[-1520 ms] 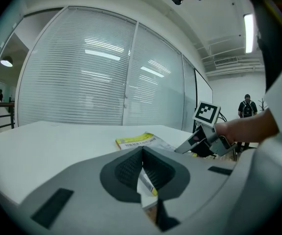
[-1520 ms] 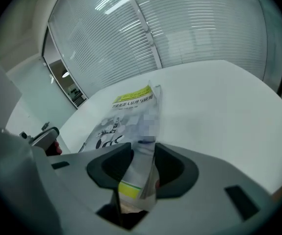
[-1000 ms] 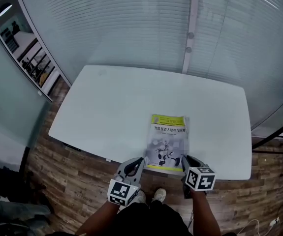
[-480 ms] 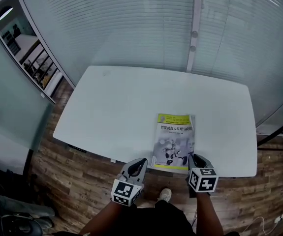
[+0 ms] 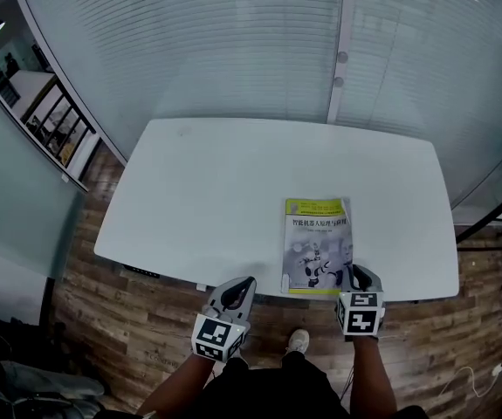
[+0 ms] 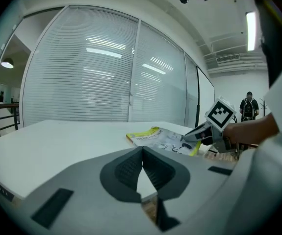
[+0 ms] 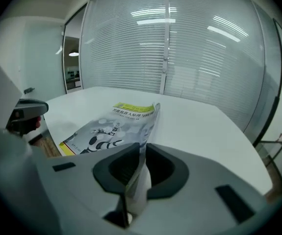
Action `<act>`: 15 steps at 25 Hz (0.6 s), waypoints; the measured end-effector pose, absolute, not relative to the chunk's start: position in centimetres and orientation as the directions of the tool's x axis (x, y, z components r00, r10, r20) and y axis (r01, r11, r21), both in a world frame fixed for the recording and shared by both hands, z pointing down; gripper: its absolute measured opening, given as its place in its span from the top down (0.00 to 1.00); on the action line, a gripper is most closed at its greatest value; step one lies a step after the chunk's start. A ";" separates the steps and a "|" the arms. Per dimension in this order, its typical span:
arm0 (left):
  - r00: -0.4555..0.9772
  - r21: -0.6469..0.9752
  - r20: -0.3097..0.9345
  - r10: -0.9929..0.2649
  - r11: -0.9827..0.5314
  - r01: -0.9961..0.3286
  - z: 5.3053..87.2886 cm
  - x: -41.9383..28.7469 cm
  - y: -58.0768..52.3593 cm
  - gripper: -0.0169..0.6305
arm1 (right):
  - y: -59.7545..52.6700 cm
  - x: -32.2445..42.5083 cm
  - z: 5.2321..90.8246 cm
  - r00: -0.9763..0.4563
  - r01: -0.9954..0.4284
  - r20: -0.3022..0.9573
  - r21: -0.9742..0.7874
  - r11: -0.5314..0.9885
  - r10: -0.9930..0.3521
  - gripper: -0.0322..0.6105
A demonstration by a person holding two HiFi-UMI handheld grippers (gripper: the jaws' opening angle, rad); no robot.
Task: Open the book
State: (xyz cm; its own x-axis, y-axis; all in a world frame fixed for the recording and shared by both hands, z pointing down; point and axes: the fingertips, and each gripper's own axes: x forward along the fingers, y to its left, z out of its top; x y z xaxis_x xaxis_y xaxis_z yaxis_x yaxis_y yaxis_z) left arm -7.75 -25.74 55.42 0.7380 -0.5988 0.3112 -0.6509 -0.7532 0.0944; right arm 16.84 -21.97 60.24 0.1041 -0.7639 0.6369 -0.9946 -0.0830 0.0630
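Note:
A book with a grey and yellow cover lies closed-side up near the front right edge of the white table. My right gripper is at the book's near right corner, shut on the cover's edge. In the right gripper view the cover curls up off the pages and runs between the jaws of the right gripper. My left gripper hovers at the table's front edge, left of the book and apart from it. Its jaws are shut with nothing between them. From there the book shows to the right.
A glass wall with blinds stands behind the table. Wooden floor lies below the front edge, with the person's shoe on it. A distant person stands at the far right of the left gripper view.
The left gripper has drawn away to the left from the book's near left corner. The right gripper has rolled at the near right corner, with the cover's edge in it.

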 end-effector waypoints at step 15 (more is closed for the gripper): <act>0.764 0.137 0.308 -0.567 -0.768 -0.625 55.9 -9.9 -26.0 0.96 | -22.5 14.2 56.6 0.254 -0.934 0.554 0.353 -0.052 -0.793 0.90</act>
